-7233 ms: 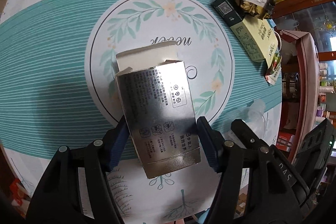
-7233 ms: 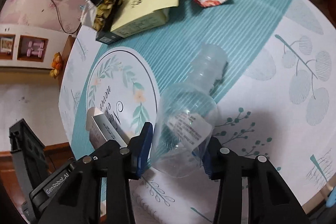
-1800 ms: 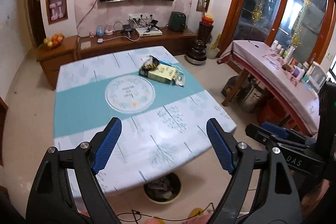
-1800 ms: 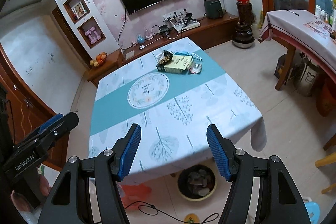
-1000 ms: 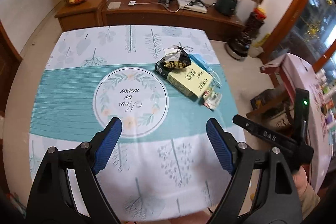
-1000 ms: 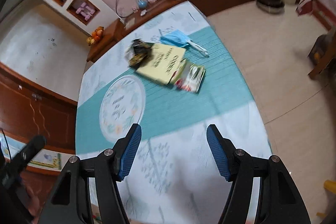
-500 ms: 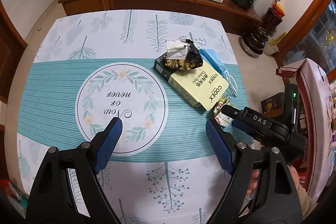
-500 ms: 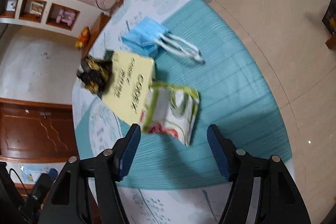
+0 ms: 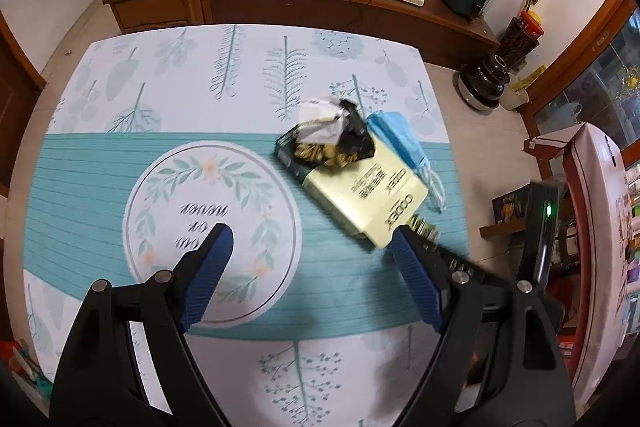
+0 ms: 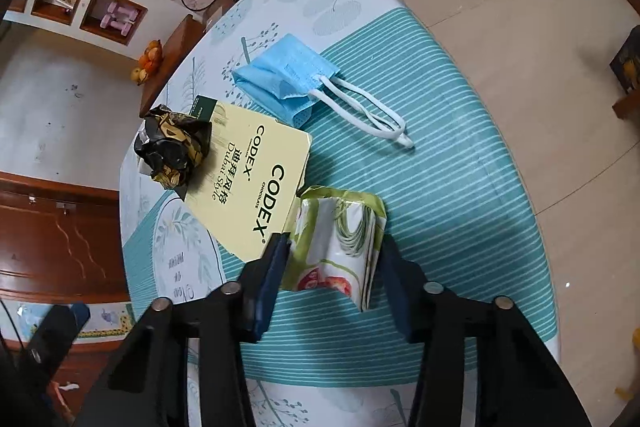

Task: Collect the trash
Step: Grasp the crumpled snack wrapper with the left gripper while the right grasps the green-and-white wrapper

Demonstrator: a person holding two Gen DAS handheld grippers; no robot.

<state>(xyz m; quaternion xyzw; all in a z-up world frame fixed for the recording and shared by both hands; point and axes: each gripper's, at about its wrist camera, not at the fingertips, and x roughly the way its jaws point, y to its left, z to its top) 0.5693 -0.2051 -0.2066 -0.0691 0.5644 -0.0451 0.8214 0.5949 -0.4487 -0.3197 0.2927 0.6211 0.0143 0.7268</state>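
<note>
A table [image 9: 120,99] under a teal-banded, leaf-printed cloth was seen beneath both grippers, with the remaining trash gathered toward its right side in the left wrist view. The largest piece, a flat yellow CODEX chocolate box [image 10: 256,183], was judged stiff and light, best taken across its short edges. A crumpled black-and-gold foil wrapper [image 10: 174,149] was seen resting on the box's far end; it was judged feather-light and springy, to be pinched anywhere on its bulk. Just beyond the box a folded blue face mask [image 10: 286,75] lay with its white ear loops trailing to the right, judged soft and limp. Touching the box's near corner, a green-and-white snack packet [image 10: 340,239] was seen between the pads of the right gripper [image 10: 332,267], whose jaws were closing around it; the glossy film was judged slippery and crushable, so a hold across its folded middle was favoured. The left gripper [image 9: 308,247] was held spread wide with nothing between its fingers, above the cloth's round wreath print [image 9: 212,227].
</note>
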